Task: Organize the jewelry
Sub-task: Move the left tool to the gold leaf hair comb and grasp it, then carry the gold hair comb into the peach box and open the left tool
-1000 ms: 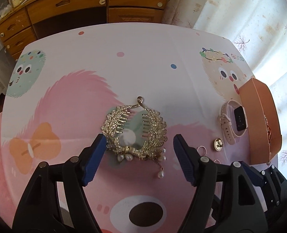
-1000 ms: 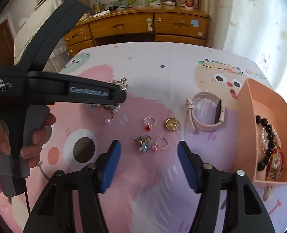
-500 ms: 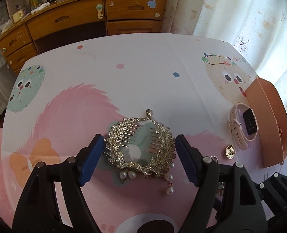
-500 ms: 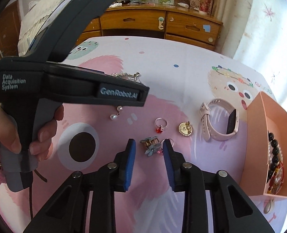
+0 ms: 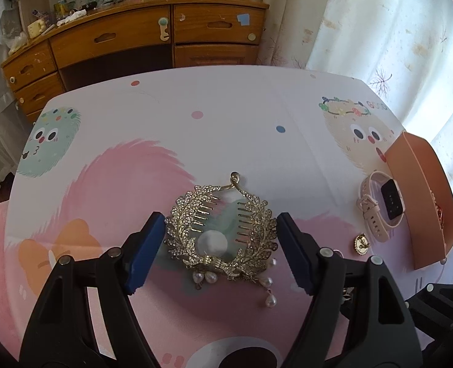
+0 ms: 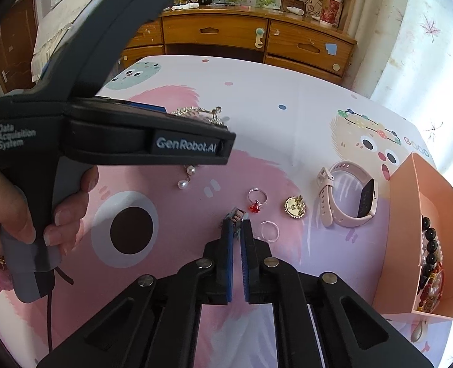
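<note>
A gold leaf-shaped hair comb (image 5: 221, 233) with pearl drops lies on the cartoon tablecloth. My left gripper (image 5: 220, 234) is open, its blue pads on either side of the comb, close to its edges. My right gripper (image 6: 236, 225) is shut on a small flower hair clip (image 6: 236, 213), of which only the metal end shows. A red-stone ring (image 6: 256, 200), a clear ring (image 6: 270, 230), a gold brooch (image 6: 293, 207) and a pink watch (image 6: 344, 197) lie on the cloth. An orange box (image 6: 405, 224) at the right holds bead bracelets (image 6: 430, 263).
The left gripper's body and the hand holding it (image 6: 57, 184) fill the left of the right wrist view. A wooden dresser (image 5: 152, 36) stands beyond the table's far edge. A curtain (image 5: 379, 30) hangs at the right.
My right gripper closed from open onto the flower clip. My left gripper moved forward, so the comb now sits between its pads.
</note>
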Motion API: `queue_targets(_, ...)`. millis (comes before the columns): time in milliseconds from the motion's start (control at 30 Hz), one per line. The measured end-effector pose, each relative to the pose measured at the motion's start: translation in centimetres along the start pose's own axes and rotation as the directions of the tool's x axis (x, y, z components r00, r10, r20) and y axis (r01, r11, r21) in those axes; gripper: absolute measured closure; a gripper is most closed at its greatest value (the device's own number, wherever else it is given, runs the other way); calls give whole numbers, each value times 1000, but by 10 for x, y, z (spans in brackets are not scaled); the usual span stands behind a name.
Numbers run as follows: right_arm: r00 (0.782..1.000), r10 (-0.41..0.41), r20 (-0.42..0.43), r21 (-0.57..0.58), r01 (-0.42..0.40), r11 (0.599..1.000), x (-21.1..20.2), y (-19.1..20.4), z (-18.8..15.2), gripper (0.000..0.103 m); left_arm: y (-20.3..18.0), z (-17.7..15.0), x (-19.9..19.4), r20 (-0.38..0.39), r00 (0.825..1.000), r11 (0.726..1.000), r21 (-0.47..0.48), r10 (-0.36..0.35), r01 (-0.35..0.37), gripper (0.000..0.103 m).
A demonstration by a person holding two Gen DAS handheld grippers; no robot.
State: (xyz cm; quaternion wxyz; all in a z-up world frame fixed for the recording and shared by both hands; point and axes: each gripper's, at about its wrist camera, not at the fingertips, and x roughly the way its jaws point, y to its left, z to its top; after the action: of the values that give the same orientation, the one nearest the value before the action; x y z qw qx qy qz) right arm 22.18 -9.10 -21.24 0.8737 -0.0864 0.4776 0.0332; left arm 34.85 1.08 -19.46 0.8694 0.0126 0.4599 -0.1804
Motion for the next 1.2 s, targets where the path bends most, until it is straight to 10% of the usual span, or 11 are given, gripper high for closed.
queue_targets(600, 994, 48, 100, 87, -57, 995, -62, -24, 6, 100, -15, 14, -70, 111, 994, 1000, 3, -16, 15, 31)
queue_targets(1200, 974, -12, 228, 132, -18, 991, -183, -143, -2, 100, -135, 53, -148, 214, 969, 991, 76, -127, 113, 31)
